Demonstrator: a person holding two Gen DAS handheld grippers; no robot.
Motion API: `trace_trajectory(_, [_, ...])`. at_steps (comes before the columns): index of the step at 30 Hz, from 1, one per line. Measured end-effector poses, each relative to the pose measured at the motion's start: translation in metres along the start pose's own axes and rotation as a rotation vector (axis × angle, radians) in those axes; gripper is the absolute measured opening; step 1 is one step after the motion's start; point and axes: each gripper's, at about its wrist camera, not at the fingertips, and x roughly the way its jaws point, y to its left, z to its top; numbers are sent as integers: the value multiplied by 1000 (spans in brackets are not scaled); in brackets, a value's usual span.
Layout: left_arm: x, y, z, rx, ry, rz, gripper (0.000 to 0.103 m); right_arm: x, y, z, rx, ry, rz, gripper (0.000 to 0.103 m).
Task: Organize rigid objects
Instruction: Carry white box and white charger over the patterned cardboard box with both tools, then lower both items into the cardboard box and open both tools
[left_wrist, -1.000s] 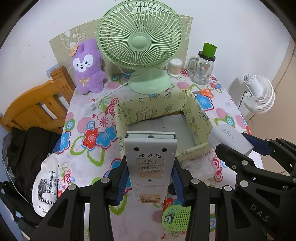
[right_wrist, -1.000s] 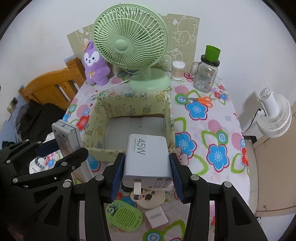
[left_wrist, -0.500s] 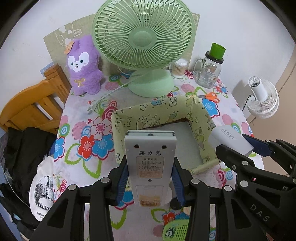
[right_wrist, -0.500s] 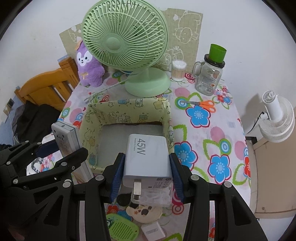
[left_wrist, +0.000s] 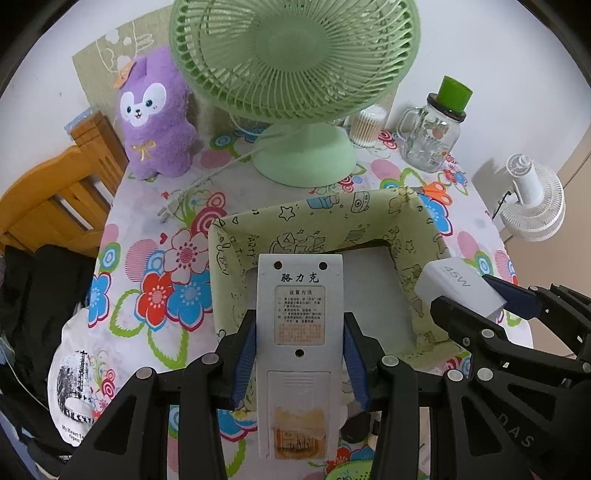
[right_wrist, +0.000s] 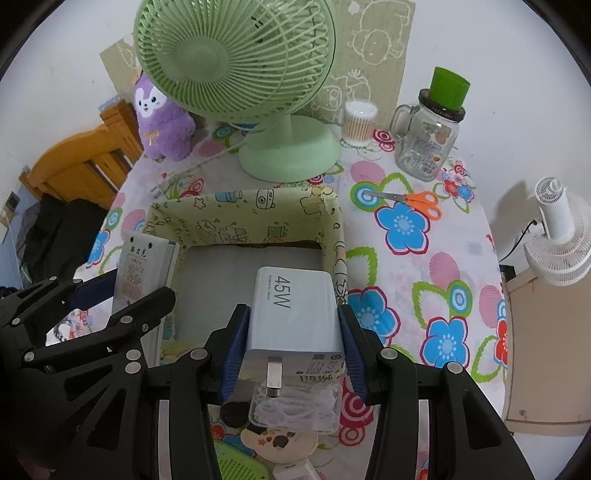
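My left gripper (left_wrist: 300, 334) is shut on a long white remote-like device (left_wrist: 299, 325) with Chinese print, held over the near left part of a pale green patterned box (left_wrist: 314, 218). In the right wrist view, my right gripper (right_wrist: 293, 325) is shut on a white 45W charger (right_wrist: 293, 310), its plug prong pointing back at me, above the box's (right_wrist: 243, 206) near right corner. Each gripper shows in the other's view: the right gripper (left_wrist: 480, 295) at right, the left gripper (right_wrist: 122, 284) at left. The box's grey floor (right_wrist: 240, 258) looks bare.
A green desk fan (left_wrist: 295, 55) stands behind the box, with a purple plush (left_wrist: 155, 118), a cotton-swab jar (right_wrist: 358, 122) and a glass mug jar (right_wrist: 428, 140). Orange scissors (right_wrist: 413, 199) lie right of the box. Small items sit under the grippers near the table's front. A wooden chair (left_wrist: 55, 188) is at left.
Both grippers have moved forward and down toward the box, which now lies closer beneath them. Both grips are unchanged.
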Motion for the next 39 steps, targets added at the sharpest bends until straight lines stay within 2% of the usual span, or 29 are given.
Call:
trace_trajectory(14, [29, 8, 12, -13, 38, 2, 45, 27, 4, 5, 1, 67, -4, 51])
trace_trajectory(23, [46, 11, 12, -14, 90, 4, 46, 36, 6, 5, 20, 101, -10, 52])
trace_trajectory(35, [41, 12, 14, -8, 115, -21, 54, 32, 1, 4, 70, 121, 20, 52])
trace_trajectory(36, [38, 11, 14, -3, 110, -17, 55, 31, 0, 3, 72, 121, 22, 52])
trace_trajectory(37, [35, 10, 14, 3, 104, -3, 63, 30, 0, 3, 75, 121, 23, 52])
trace_trajectory(39, [30, 9, 12, 14, 96, 14, 64, 26, 0, 1, 75, 123, 28, 52])
